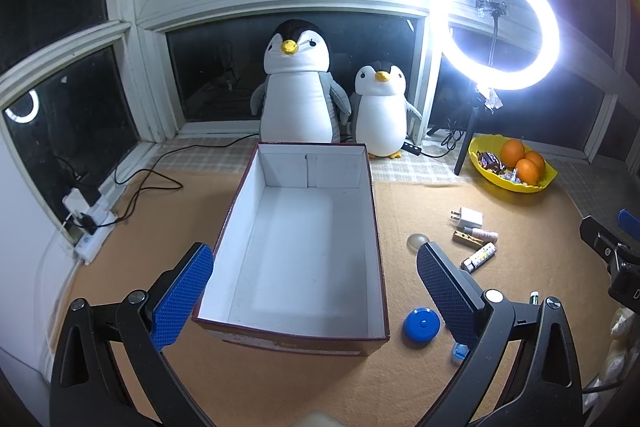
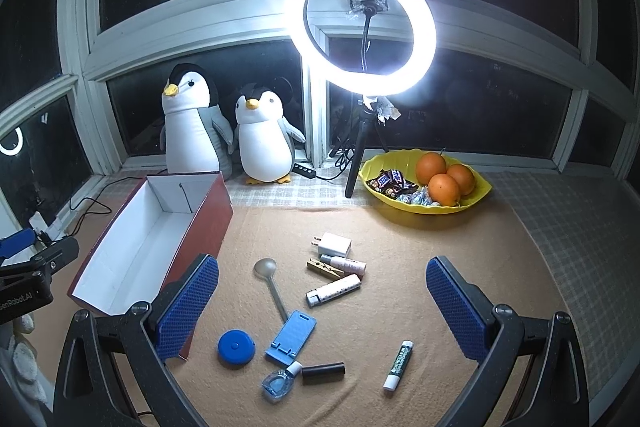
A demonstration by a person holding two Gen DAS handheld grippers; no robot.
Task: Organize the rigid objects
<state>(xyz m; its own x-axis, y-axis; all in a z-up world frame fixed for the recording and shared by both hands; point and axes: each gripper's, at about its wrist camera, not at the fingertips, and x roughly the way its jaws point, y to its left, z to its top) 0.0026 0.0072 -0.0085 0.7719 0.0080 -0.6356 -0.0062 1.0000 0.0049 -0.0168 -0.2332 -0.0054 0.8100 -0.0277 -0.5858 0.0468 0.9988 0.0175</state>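
An empty dark-red box point(image 1: 308, 243) with a white inside stands on the tan mat; the right wrist view shows the box point(image 2: 160, 247) at the left. My left gripper point(image 1: 316, 291) hovers open over its near end. My right gripper point(image 2: 324, 311) hangs open above several small items: a white charger point(image 2: 335, 245), a wooden clothespin point(image 2: 326, 269), a pink tube point(image 2: 345, 263), a white lighter point(image 2: 333, 290), a spoon point(image 2: 270, 285), a light-blue phone stand point(image 2: 291, 337), a blue round case point(image 2: 236, 347), a small blue bottle point(image 2: 279, 381), a black tube point(image 2: 323, 373) and a lip balm point(image 2: 398, 365).
Two plush penguins point(image 1: 298, 83) sit behind the box by the window. A lit ring light point(image 2: 360, 27) on a tripod stands beside a yellow bowl point(image 2: 424, 183) of oranges and sweets. Cables and a power strip point(image 1: 90, 227) lie at the left.
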